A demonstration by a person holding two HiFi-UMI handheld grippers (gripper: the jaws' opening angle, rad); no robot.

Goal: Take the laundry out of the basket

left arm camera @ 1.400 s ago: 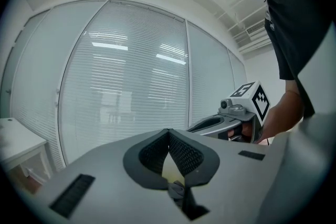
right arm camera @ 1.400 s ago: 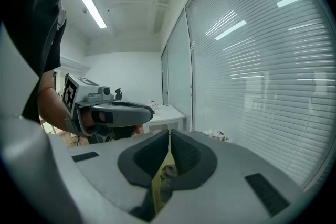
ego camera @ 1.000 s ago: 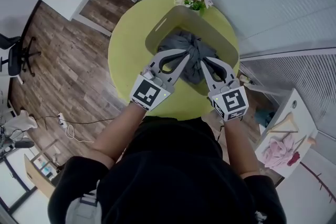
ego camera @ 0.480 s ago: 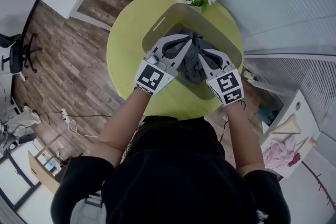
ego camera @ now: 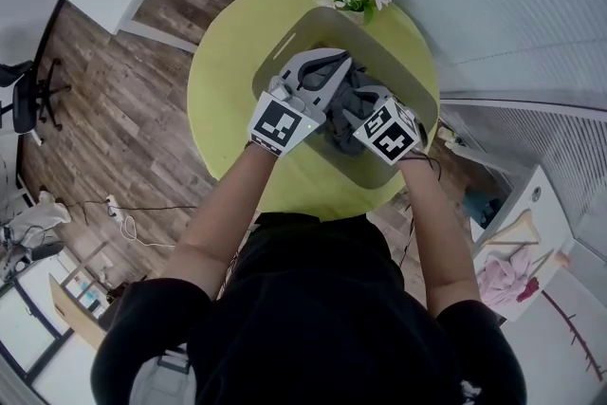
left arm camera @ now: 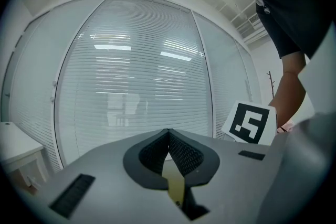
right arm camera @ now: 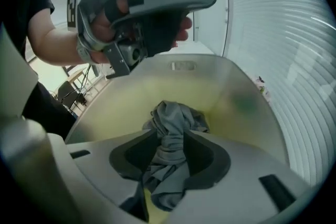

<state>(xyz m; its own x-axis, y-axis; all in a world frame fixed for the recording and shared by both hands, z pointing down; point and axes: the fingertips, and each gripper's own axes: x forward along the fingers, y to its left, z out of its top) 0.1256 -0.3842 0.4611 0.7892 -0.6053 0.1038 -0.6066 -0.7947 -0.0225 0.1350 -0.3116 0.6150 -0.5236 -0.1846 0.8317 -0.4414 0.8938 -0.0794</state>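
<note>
Grey laundry (ego camera: 345,96) sits mid-frame in the basket (ego camera: 414,71); head view shows the right gripper (ego camera: 365,114) has tipped down into it. Left gripper view: left gripper (left arm camera: 169,134) pads pressed together, empty. Right gripper view: jaws just opened, spread around the cloth, so a grab's probably coming.

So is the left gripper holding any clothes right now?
No, in the left gripper view the left gripper has its jaws pressed together with nothing between them.
</note>
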